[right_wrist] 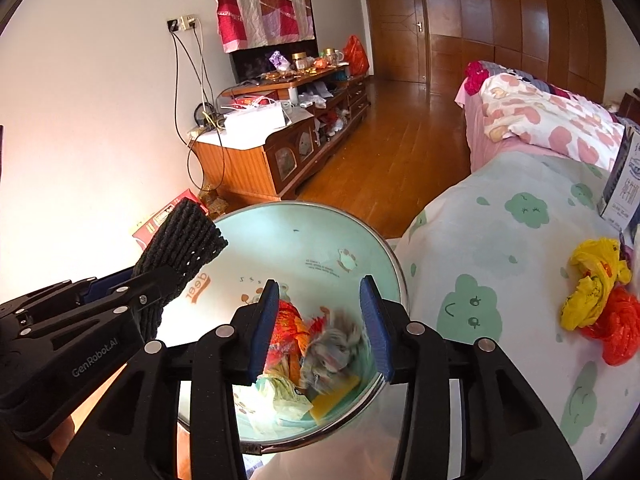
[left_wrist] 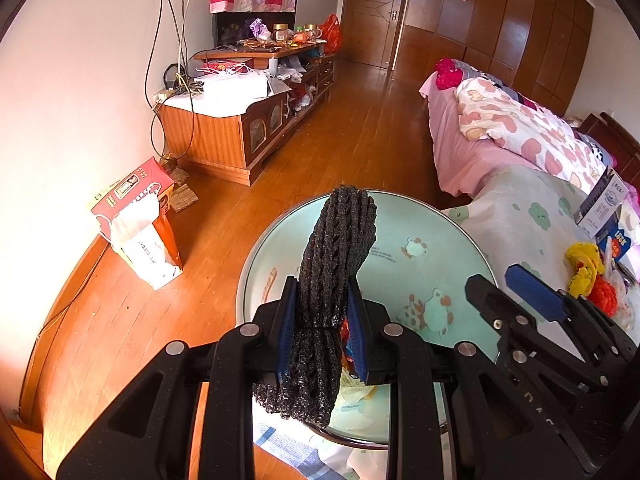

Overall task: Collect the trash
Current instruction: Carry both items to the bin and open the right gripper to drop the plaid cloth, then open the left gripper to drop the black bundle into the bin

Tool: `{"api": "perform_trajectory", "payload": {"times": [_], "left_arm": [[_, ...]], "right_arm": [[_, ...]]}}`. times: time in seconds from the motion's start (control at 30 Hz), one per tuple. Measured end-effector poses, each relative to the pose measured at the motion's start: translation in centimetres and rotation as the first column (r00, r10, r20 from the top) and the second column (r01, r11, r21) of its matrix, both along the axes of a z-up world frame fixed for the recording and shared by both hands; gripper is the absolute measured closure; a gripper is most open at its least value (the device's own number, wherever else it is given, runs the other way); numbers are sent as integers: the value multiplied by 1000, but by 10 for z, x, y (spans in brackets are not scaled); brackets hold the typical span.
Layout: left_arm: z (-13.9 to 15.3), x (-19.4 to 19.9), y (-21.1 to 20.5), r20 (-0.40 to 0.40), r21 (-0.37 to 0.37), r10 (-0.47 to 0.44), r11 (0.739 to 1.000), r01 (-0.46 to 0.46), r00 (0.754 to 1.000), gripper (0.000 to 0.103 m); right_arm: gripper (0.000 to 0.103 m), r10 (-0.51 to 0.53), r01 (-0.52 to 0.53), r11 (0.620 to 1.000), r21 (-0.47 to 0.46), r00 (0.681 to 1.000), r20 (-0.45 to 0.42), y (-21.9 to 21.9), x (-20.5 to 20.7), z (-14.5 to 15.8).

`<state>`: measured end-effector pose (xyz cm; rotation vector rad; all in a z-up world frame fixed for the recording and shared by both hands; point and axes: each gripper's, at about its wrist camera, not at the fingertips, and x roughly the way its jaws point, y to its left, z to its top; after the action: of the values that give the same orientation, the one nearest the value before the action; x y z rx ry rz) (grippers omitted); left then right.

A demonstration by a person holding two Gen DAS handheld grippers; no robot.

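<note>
My left gripper (left_wrist: 320, 284) is shut on a black mesh pad (left_wrist: 344, 240), which stands upright between the blue pads and hangs below them. Under it sits a mint-green basin (left_wrist: 440, 240) with cartoon prints. In the right wrist view my right gripper (right_wrist: 319, 284) is open over the same basin (right_wrist: 304, 240). A blurred grey crumpled wad (right_wrist: 336, 348) lies loose between its fingers, with no pad pressing on it. A red-orange wrapper (right_wrist: 286, 324), paper and a yellow scrap lie in the basin. The left gripper (right_wrist: 152, 280) shows at left, and the right gripper (left_wrist: 500, 280) appears at right in the left wrist view.
A yellow bag (right_wrist: 596, 276) and a red bag (right_wrist: 616, 328) lie crumpled on the cloud-print sheet (right_wrist: 500, 240) to the right. A carton (right_wrist: 624, 184) stands behind them. A wooden cabinet (right_wrist: 256, 160) lines the wall, and a red box (left_wrist: 132, 192) sits on the floor.
</note>
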<state>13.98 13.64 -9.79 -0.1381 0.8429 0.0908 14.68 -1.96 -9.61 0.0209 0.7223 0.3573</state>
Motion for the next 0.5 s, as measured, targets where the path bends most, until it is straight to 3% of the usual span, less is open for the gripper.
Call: {"api": "perform_trajectory", "payload": {"times": [0.5], "left_arm": [[-9, -1, -12, -18, 21, -32, 999, 33, 999, 77]], "right_arm": [[52, -124, 124, 992, 9, 990, 62, -30, -22, 13]]}}
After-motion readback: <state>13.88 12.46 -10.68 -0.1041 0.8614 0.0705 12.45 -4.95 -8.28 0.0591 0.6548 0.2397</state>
